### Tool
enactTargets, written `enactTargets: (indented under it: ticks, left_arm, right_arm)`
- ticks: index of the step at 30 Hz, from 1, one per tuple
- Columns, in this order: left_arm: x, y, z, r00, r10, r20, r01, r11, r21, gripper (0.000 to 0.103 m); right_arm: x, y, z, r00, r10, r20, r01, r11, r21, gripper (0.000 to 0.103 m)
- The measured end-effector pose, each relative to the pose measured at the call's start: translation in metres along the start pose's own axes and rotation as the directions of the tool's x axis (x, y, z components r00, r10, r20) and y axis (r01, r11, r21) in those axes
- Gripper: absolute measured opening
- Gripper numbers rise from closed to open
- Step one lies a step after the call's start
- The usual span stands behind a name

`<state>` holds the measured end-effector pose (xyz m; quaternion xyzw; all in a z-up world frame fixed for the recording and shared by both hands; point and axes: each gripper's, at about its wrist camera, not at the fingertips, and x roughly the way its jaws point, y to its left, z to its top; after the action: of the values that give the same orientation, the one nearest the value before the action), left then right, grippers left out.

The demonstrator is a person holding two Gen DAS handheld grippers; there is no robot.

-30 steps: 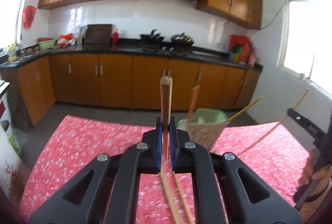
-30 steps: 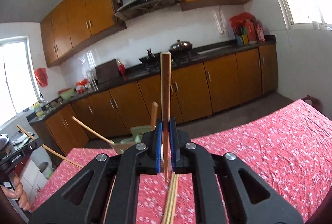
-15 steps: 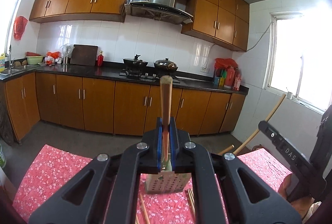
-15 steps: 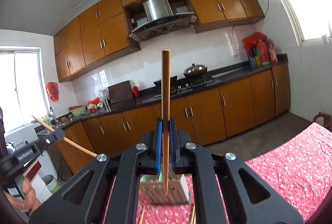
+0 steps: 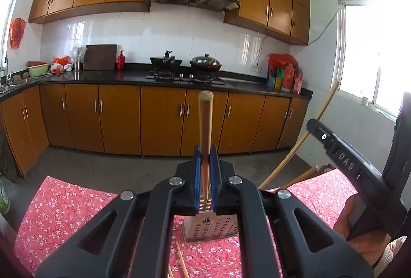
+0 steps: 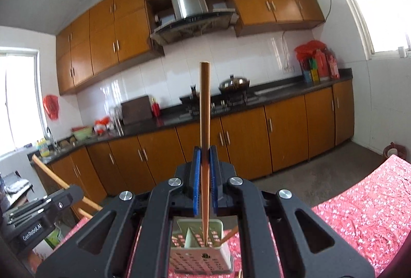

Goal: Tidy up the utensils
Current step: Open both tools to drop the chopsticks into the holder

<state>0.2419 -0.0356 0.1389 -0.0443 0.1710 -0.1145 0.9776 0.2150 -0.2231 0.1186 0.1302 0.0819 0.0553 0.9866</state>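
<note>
Item 1. Left gripper (image 5: 205, 159): blue pads clenched on one wooden chopstick (image 5: 205, 123), which stands upright between them, blunt end up, lower end running down toward the holder below.

Item 2. Right gripper (image 6: 204, 162): pads clenched on a second chopstick (image 6: 204, 123), upright, its tapered tip reaching down into the holder directly beneath the gripper.

Item 3. Perforated utensil holder (image 6: 203, 256): pale green, square, standing on the surface just below and ahead of both grippers; in the left wrist view it shows under the left gripper's fingers (image 5: 210, 226). One more stick leans in it to the right of the held chopstick's tip.

Item 4. Loose chopsticks (image 5: 179, 260): lying on the surface below the left gripper, nearer than the holder.

Item 5. Surface (image 5: 64, 211): covered in a red floral cloth.

Item 6. Hand (image 5: 364, 239): right of the left gripper, gripping the other tool's handle.
</note>
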Motion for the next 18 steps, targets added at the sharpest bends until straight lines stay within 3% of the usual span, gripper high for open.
enactTargets:
  ticks: [6,9,18]
  left_arm:
    - [0.011,0.005,-0.005,1.000,0.006,-0.030,-0.006,1.000,-0.017,0.008]
    - [0.006,0.008,-0.004,1.000,0.010,-0.026,-0.011,1.000,-0.024,0.009]
    - [-0.037,0.014,0.001,0.998,0.043,0.037,-0.041,0.998,-0.045,0.015]
  right_arm:
    - [0.002,-0.002,-0.006,0.998,0.004,-0.056,-0.004,1.000,0.005,0.009]
    - [-0.001,-0.005,-0.004,0.997,0.006,-0.071,-0.005,1.000,0.010,0.015]
    - [-0.036,-0.007,0.010,0.999,-0.001,-0.040,0.000,1.000,-0.004,0.016]
